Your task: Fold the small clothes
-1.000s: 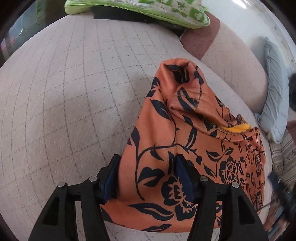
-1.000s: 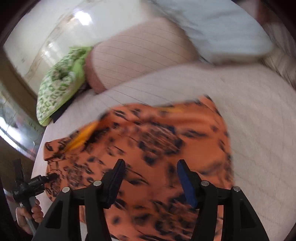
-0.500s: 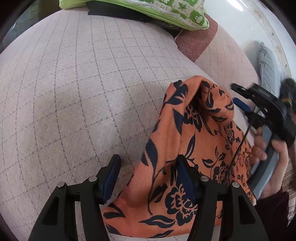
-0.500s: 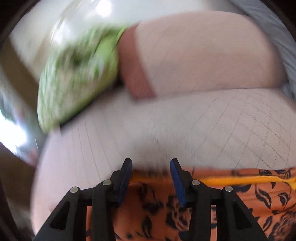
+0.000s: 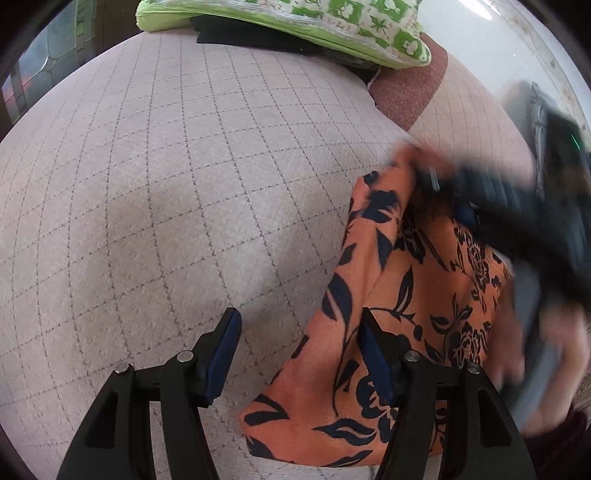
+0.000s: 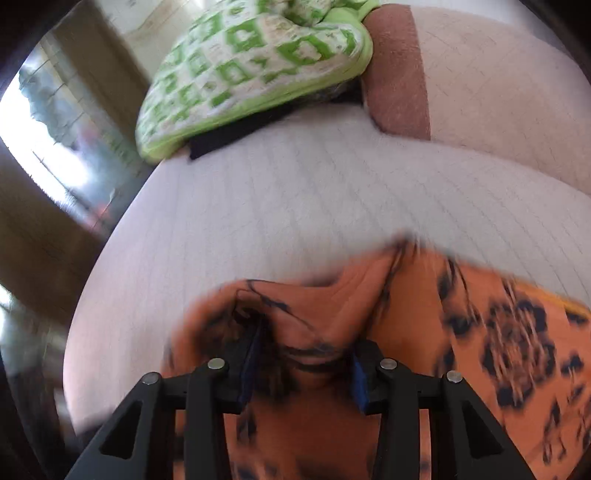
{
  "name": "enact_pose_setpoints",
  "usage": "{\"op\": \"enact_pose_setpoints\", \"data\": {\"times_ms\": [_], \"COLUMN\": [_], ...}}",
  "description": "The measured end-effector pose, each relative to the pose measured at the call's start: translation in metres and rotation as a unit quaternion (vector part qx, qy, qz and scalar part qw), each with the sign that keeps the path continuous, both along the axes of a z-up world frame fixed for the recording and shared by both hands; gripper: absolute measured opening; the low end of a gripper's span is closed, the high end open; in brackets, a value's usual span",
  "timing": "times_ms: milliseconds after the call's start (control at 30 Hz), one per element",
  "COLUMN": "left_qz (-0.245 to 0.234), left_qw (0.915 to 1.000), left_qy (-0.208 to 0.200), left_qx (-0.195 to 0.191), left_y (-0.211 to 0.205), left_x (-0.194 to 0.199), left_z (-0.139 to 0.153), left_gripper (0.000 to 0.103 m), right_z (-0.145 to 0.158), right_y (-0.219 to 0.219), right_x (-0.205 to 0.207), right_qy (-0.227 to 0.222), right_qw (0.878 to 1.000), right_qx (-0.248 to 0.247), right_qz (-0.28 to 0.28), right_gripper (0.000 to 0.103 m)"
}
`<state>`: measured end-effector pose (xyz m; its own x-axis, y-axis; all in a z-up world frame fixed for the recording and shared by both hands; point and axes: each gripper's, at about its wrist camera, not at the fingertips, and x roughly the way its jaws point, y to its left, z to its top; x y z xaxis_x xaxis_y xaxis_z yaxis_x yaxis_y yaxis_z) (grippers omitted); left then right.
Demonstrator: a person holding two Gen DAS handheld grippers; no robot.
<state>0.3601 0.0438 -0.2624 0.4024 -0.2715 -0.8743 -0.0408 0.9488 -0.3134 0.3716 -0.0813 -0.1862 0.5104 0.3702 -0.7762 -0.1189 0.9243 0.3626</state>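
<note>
Left fingers (image 5: pixel 236 354) released, garment (image 5: pixel 399 325) beside them on sofa (image 5: pixel 166 184) | right fingers (image 6: pixel 249 354) straddle bunched edge, grip unclear | advice: pinch both layers, lay flat.

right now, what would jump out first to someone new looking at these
The orange garment with dark flowers, bunched at the near right of the pale quilted cushion. Next, the green-and-white patterned pillow at the far edge. The right gripper has a fold of cloth between its fingers, though blur hides the grip.
</note>
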Motion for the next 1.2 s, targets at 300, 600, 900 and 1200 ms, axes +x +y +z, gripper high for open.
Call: {"op": "enact_pose_setpoints", "data": {"times_ms": [300,600,900,1200], "left_qz": [0.015,0.003,0.007,-0.012], "left_qw": [0.9995,0.9957,0.9975,0.9936], "left_qy": [-0.029,-0.026,-0.031,-0.092], "left_qx": [0.001,0.089,0.063,0.065], "left_y": [0.024,0.004,0.029,0.018], "left_x": [0.008,-0.002,0.01,-0.003], "left_z": [0.02,0.016,0.031,0.056], "left_gripper": [0.065,0.065,0.065,0.065], "right_z": [0.032,0.006,-0.018,0.022], "right_y": [-0.025,-0.002,0.018,-0.115], "right_x": [0.011,-0.031,0.033,-0.085], "right_qy": [-0.053,-0.014,0.024,-0.047], "right_qw": [0.997,0.999,0.999,0.994], "right_qx": [0.024,-0.032,-0.03,-0.066], "right_qz": [-0.057,0.016,-0.026,-0.077], "right_gripper": [0.045,0.045,0.046,0.046]}}
